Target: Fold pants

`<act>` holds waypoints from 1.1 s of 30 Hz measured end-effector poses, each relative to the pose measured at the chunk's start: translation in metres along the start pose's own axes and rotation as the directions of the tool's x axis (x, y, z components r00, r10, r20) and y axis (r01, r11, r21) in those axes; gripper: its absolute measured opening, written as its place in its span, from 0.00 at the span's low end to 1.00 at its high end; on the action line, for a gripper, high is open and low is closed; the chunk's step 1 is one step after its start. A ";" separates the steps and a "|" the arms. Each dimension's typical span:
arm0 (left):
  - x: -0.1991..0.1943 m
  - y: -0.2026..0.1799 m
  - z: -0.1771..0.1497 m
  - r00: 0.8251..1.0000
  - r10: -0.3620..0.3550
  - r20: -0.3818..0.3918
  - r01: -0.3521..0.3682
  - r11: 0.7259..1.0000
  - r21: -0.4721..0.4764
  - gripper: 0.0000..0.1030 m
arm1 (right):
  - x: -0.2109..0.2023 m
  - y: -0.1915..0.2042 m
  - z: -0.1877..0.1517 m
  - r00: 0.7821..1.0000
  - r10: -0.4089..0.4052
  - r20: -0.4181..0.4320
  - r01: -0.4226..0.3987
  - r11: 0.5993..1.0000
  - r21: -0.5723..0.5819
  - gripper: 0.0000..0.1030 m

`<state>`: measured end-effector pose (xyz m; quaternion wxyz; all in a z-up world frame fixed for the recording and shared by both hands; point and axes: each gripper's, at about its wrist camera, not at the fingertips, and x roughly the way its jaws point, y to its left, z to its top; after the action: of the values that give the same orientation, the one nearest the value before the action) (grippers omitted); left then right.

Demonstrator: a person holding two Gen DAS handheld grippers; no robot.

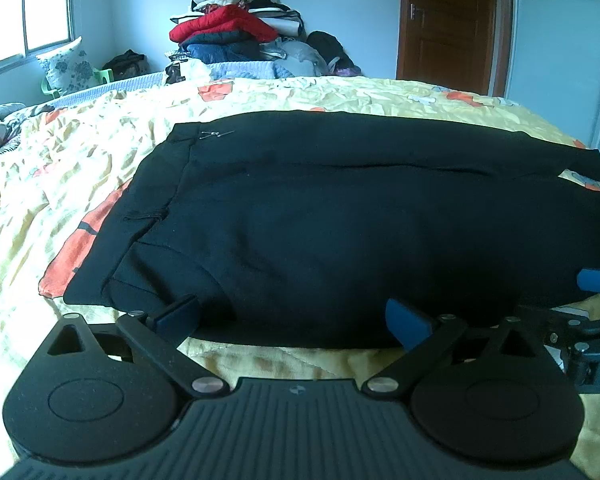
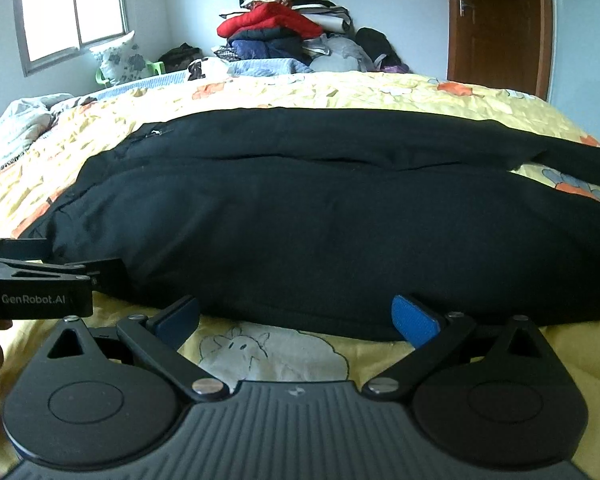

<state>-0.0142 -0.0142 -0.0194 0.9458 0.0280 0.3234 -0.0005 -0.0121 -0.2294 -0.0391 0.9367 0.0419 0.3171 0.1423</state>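
Black pants (image 1: 320, 220) lie flat across the yellow patterned bedspread (image 1: 40, 184), waistband to the left, legs running right. They also fill the right wrist view (image 2: 320, 220). My left gripper (image 1: 292, 320) is open, its blue pads at the near edge of the pants, close to the waist end. My right gripper (image 2: 296, 318) is open at the near edge of the pants, further along the leg. The right gripper shows at the right edge of the left wrist view (image 1: 596, 284). The left gripper body shows at the left of the right wrist view (image 2: 36, 280).
A pile of clothes (image 1: 236, 28) stands beyond the far side of the bed. A floral pillow on a green chair (image 1: 66, 66) sits under the window. A brown door (image 1: 448, 20) is at the back right. A crumpled quilt (image 2: 24, 120) lies at the bed's left.
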 end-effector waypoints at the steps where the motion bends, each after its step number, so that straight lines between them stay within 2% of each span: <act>1: 0.000 0.000 0.000 1.000 0.001 0.000 -0.001 1.000 0.000 1.00 | 0.000 0.001 0.000 1.000 -0.001 0.000 0.001 1.000 -0.003 1.00; 8: 0.001 0.001 -0.001 1.000 -0.003 0.000 0.003 1.000 -0.004 1.00 | 0.001 0.003 -0.002 1.000 -0.005 -0.002 0.005 1.000 -0.024 1.00; 14: 0.003 0.004 -0.004 1.000 -0.023 0.000 0.023 1.000 -0.020 1.00 | -0.001 -0.009 -0.002 0.999 0.042 0.020 -0.042 0.999 0.011 1.00; 15: 0.003 0.006 -0.004 1.000 -0.027 0.000 0.027 0.999 -0.020 1.00 | -0.001 -0.007 -0.002 0.999 0.046 0.012 -0.046 0.999 -0.009 1.00; 17: 0.000 0.009 -0.002 0.999 -0.049 -0.004 0.049 0.998 -0.029 0.98 | 0.000 -0.001 0.000 0.998 0.056 -0.042 -0.061 0.989 -0.133 1.00; 19: -0.004 0.013 0.001 0.996 -0.094 0.005 0.094 0.995 -0.044 0.99 | -0.007 -0.003 0.006 0.990 0.137 -0.046 -0.143 0.975 -0.168 1.00; 21: -0.007 0.016 0.007 0.993 -0.116 0.029 0.117 0.992 -0.047 0.99 | -0.016 -0.010 0.021 0.970 0.242 0.000 -0.239 0.960 -0.143 1.00; 22: -0.008 0.017 0.010 0.993 -0.109 0.043 0.110 0.993 -0.043 0.99 | -0.019 -0.013 0.030 0.965 0.259 0.033 -0.252 0.956 -0.152 1.00; 24: -0.007 0.020 0.020 0.994 -0.084 0.076 0.086 0.996 -0.035 0.99 | -0.017 -0.014 0.053 0.961 0.262 0.093 -0.239 0.949 -0.207 1.00; 27: 0.004 0.027 0.035 0.993 -0.070 0.095 0.075 0.996 -0.043 0.99 | 0.003 -0.013 0.087 0.957 0.260 0.129 -0.210 0.927 -0.311 1.00; 30: 0.021 0.035 0.048 0.995 -0.048 0.086 0.054 0.996 -0.065 0.99 | 0.044 -0.015 0.124 0.958 0.271 0.099 -0.212 0.894 -0.395 1.00; 33: 0.033 0.044 0.055 0.996 -0.013 0.087 0.021 0.996 -0.092 0.99 | 0.092 -0.020 0.158 0.958 0.283 0.041 -0.246 0.890 -0.384 1.00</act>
<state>0.0466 0.0272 0.0065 0.9592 -0.0186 0.2821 0.0052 0.1582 -0.2192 0.0298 0.9132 -0.0882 0.2301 0.3245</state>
